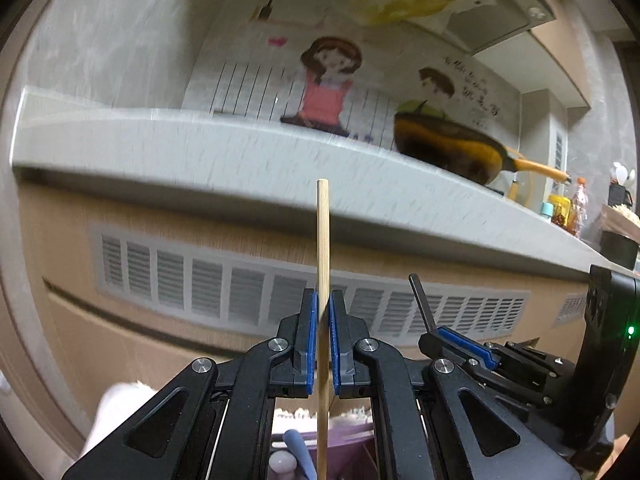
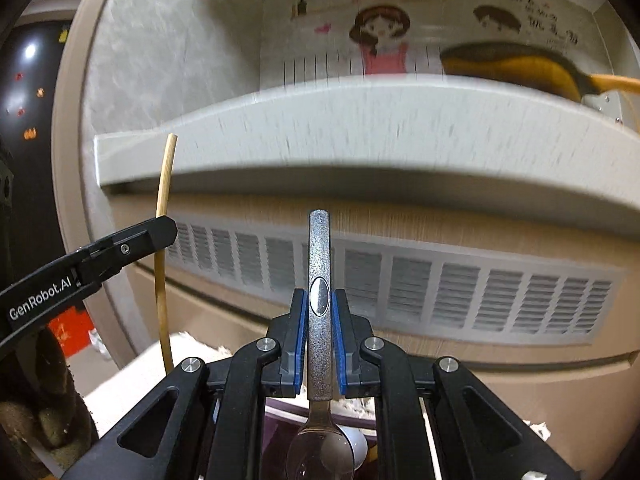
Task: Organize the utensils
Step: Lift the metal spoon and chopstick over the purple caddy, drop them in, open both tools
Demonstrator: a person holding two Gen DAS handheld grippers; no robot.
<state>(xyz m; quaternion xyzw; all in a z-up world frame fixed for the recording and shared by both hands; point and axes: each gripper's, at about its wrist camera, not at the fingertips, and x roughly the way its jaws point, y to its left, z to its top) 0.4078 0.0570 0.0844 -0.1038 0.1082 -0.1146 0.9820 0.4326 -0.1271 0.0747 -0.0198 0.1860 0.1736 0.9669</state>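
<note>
My left gripper (image 1: pixel 323 300) is shut on a pale wooden chopstick (image 1: pixel 323 240) that stands upright between its blue pads, its lower end running down past the jaws. My right gripper (image 2: pixel 320 300) is shut on the handle of a metal spoon (image 2: pixel 319 264); the handle points up and the bowl hangs below the jaws. The right gripper (image 1: pixel 436 320) shows at the lower right of the left wrist view. In the right wrist view the left gripper (image 2: pixel 160 232) and its chopstick (image 2: pixel 163 216) appear at the left. Both grippers are held in front of a cabinet face.
A grey countertop (image 1: pixel 240 148) juts out above a beige cabinet front with a slatted vent (image 1: pixel 280 292). A yellow-and-black pan (image 1: pixel 460 148) sits on the counter at the right, with bottles (image 1: pixel 568 208) beyond. Below the grippers lie a purple container (image 1: pixel 344 436) and white fluffy material (image 2: pixel 132 376).
</note>
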